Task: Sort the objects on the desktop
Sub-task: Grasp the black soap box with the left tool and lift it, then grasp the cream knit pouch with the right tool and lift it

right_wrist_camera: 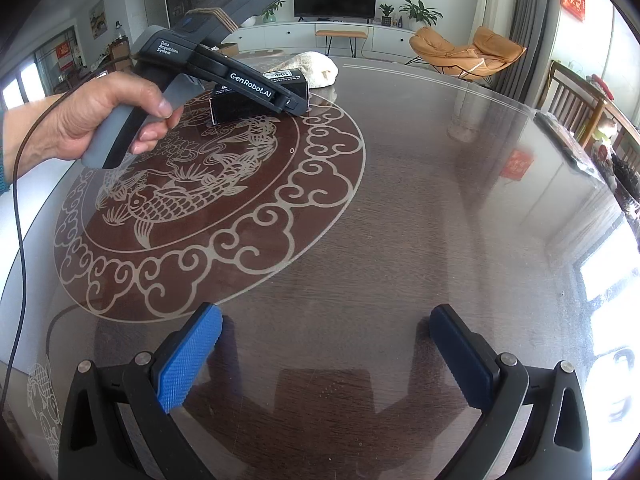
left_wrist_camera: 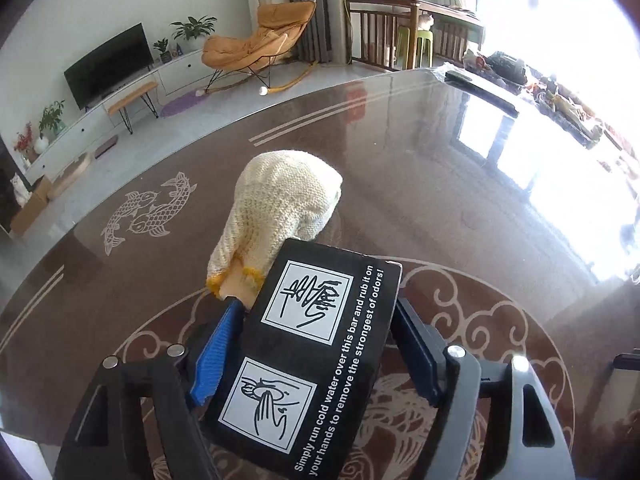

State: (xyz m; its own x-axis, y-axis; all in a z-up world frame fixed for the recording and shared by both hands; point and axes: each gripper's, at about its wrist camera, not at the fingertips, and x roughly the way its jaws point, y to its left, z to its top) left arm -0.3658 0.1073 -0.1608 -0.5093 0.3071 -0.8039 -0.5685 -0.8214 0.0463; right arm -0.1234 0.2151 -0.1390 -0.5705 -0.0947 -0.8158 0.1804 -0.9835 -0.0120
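Left gripper [left_wrist_camera: 316,344]: jaws clamped on black box [left_wrist_camera: 320,360] (printed hand-washing pictograms), above the desk [left_wrist_camera: 440,208]. Knit glove [left_wrist_camera: 280,208] just beyond, at 12 o'clock. Right gripper [right_wrist_camera: 326,346]: jaws apart, nothing between them, over bare glass.

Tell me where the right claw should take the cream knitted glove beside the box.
Probably the glove's humped finger end, from above on the open table side. Its yellow-trimmed cuff is tucked against the black box that the left claw straddles, so that end is crowded.
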